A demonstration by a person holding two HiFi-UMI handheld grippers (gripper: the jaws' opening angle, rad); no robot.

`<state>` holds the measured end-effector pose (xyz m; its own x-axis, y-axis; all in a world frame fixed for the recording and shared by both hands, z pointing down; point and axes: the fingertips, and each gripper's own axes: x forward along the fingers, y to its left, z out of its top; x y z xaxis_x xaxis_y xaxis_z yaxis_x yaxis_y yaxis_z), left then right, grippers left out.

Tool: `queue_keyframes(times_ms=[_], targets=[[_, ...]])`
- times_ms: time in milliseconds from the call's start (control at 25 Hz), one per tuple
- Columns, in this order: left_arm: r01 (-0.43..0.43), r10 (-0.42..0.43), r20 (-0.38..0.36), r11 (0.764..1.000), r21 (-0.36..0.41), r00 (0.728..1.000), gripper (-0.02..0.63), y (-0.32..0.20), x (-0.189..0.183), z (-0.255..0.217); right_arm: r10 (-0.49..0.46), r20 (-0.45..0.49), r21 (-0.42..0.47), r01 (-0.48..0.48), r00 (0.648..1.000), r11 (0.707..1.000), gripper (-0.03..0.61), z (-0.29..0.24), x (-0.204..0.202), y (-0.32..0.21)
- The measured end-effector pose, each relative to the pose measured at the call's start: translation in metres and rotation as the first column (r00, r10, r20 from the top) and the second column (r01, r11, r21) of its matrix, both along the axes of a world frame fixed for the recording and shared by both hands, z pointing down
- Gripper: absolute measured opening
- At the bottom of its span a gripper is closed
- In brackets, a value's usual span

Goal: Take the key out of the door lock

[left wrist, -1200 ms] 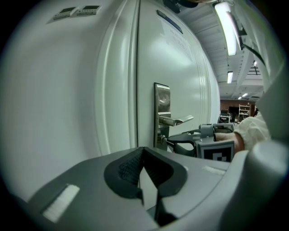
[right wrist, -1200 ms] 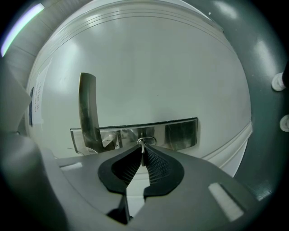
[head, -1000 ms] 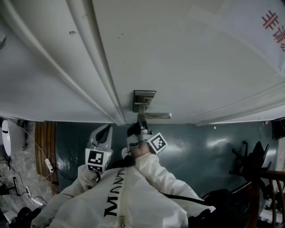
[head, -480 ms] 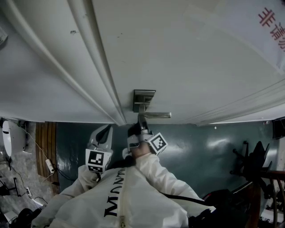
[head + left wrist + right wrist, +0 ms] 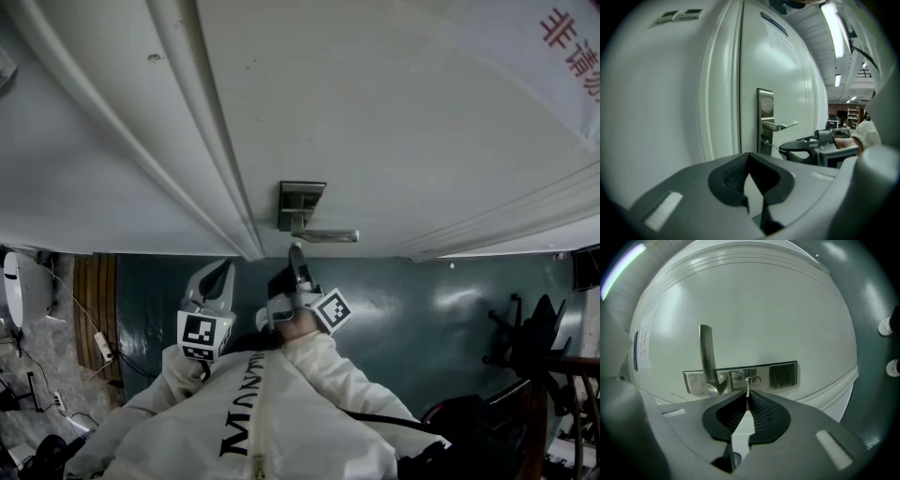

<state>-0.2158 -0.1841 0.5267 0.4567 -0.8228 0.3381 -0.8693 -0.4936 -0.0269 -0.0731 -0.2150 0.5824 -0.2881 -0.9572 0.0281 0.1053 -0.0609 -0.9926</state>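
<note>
While my right tongs (image 5: 747, 396) are clamped on the key (image 5: 748, 388), pads pressed onto its near end, the step in hand is the withdrawal itself: the grip is made, and by my reading the key has yet to come clear of the door lock (image 5: 783, 373). Location: the key spans the short gap between the jaw tips and the keyhole cylinder (image 5: 753, 380) in the steel face of the lock, just beside the root of the lever handle (image 5: 708, 352) on the white door (image 5: 750, 305). Seen from the left gripper view, the blade appears to reach the lock face; how much of it sits inside I cannot tell. Orientation: the long axis of the key stands square to the door face and runs level, in line with my right tongs; its tip points into the door, its head back toward me between the pads. Next move, in my judgement: a straight pull back along that same axis, away from the door, with no twist and no sideways lean, since a tilted blade is likely to bind in the cylinder. Grip pressure needs to hold throughout, as the thin metal could slip between the pads. My left tongs (image 5: 749, 157) take no part: their jaws are together with nothing between them, held to the left of the lock and short of the door
</note>
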Motion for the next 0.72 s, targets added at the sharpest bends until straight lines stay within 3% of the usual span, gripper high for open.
queue_keyframes(times_ms=[240,480,720], targets=[[-0.014,0.014,-0.01,1.0,0.015,1.0,0.0,0.006,0.012,0.002,-0.055,-0.018,0.024,0.056,0.998,0.998,0.02,-0.008,-0.001,0.017],[-0.025,0.026,-0.021,0.999,0.032,0.999,0.0,0.004,0.02,-0.008,-0.094,-0.096,0.04,0.098,0.991,0.994,0.02,-0.014,0.001,0.024],[-0.011,0.011,-0.023,1.0,0.021,1.0,0.0,0.002,0.017,-0.001,-0.146,-0.255,0.035,0.16,0.956,0.986,0.02,-0.017,0.006,0.029]])
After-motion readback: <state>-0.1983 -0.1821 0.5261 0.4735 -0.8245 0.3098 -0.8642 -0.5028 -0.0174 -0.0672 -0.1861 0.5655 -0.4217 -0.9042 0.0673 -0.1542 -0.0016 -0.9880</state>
